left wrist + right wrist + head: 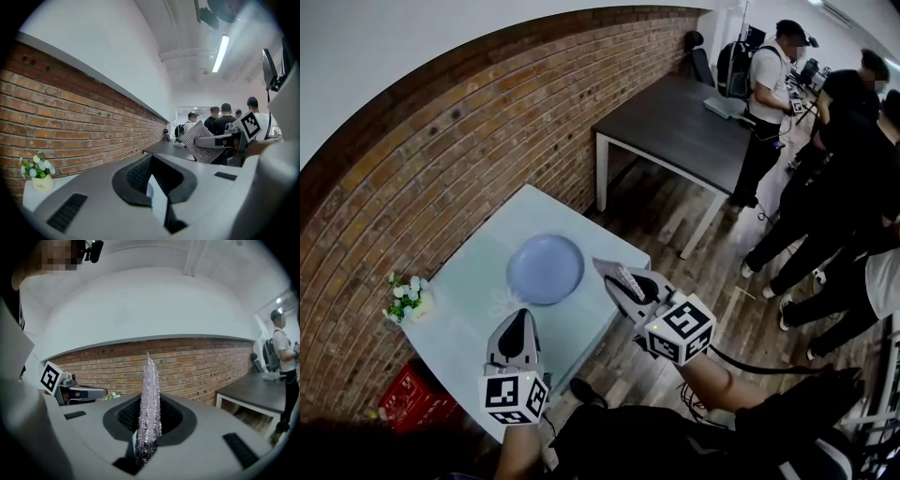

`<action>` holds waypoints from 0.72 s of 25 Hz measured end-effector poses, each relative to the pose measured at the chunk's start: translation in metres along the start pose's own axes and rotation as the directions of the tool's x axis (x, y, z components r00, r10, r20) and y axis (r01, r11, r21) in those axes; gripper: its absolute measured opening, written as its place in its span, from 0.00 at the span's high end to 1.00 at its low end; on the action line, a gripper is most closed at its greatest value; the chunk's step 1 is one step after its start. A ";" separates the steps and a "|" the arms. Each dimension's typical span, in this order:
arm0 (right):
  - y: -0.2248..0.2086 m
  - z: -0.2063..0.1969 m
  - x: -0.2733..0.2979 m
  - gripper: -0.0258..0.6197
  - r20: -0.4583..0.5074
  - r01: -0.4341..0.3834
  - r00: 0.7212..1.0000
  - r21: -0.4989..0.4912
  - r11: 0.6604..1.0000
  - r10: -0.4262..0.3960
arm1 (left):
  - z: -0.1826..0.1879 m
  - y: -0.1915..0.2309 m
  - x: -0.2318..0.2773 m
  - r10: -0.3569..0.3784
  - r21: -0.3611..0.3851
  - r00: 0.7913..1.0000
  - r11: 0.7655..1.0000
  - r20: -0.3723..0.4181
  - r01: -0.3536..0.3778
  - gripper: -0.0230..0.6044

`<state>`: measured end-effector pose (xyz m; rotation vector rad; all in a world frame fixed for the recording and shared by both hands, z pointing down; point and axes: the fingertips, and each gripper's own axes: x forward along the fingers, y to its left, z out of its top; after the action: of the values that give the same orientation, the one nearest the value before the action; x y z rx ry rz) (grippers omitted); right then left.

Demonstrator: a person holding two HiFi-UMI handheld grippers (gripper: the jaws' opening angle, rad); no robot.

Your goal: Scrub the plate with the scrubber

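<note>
A round lavender plate [546, 269] lies flat in the middle of the small pale blue table [469, 281]. My right gripper [628, 289] hovers just off the plate's right rim, above the table's right edge, shut on a glittery silver scrubber [621, 277]. In the right gripper view the scrubber [150, 394] stands edge-on between the jaws of the right gripper [149, 430]. My left gripper [519, 325] hangs above the table's near edge, just short of the plate, shut and holding nothing. The left gripper view shows the left gripper [153, 190] and, beyond it, the scrubber [201, 140].
A small pot of white flowers [406, 297] stands on the table's left corner against the brick wall [441, 141]. A red crate [411, 398] sits on the floor below. A dark table [680, 122] and several standing people [825, 187] fill the right on the wooden floor.
</note>
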<state>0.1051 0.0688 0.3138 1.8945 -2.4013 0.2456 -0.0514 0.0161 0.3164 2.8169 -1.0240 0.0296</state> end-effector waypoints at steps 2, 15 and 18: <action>0.000 0.002 0.017 0.87 -0.016 -0.008 1.000 -0.017 1.000 0.008 | 0.003 0.017 0.009 0.004 -0.015 1.000 1.000 0.013 -0.003 0.95; 0.008 0.002 0.102 0.87 -0.088 -0.095 0.992 -0.073 0.993 0.089 | -0.001 0.089 0.023 0.033 -0.085 0.999 0.996 0.033 -0.030 0.94; 0.010 0.001 0.120 0.87 -0.108 -0.131 0.987 -0.081 0.988 0.122 | -0.006 0.096 0.024 0.049 -0.089 0.999 0.995 0.016 -0.047 0.94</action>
<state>0.0671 -0.0445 0.3309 1.6530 -2.4246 0.2346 -0.0945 -0.0706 0.3363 2.7184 -1.0695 -0.0357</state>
